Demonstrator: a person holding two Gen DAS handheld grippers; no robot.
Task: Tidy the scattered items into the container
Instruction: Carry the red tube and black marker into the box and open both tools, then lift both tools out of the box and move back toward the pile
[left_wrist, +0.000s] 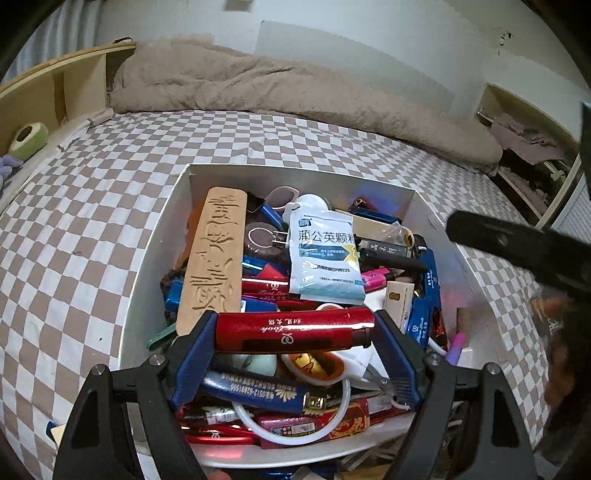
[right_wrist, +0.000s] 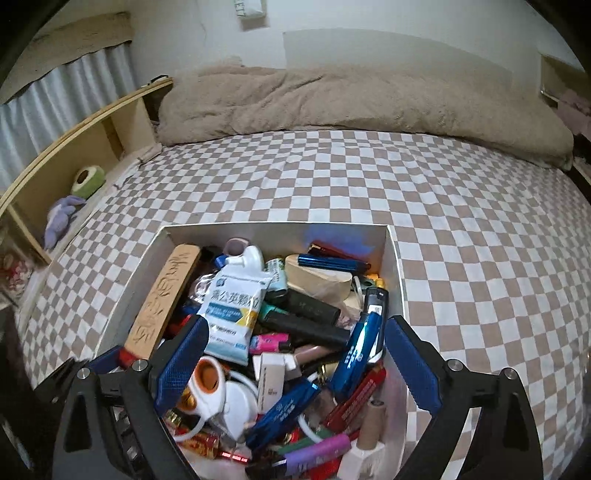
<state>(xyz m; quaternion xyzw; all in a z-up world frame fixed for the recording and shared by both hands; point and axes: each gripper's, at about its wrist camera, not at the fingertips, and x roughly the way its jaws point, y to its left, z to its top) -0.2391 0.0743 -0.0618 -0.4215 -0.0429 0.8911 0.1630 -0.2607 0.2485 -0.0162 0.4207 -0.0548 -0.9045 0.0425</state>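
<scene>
A white box (left_wrist: 155, 266) full of small items sits on the checkered bed; it also shows in the right wrist view (right_wrist: 395, 266). My left gripper (left_wrist: 295, 332) is shut on a red tube (left_wrist: 295, 329), held crosswise over the box's near part. Inside lie a carved wooden board (left_wrist: 214, 254), a white medicine sachet (left_wrist: 325, 254), blue and black lighters and several other items. My right gripper (right_wrist: 295, 350) is open and empty above the box's near end, with its right finger (right_wrist: 413, 365) over the box's right wall. The sachet (right_wrist: 236, 314) and board (right_wrist: 162, 299) show there too.
A beige blanket (right_wrist: 351, 107) lies across the far side of the checkered bed (right_wrist: 461, 240). A wooden shelf (right_wrist: 74, 147) on the left holds a green roll (right_wrist: 88, 179) and a purple toy (right_wrist: 59, 218). A dark arm or tool part (left_wrist: 517, 251) crosses at the right.
</scene>
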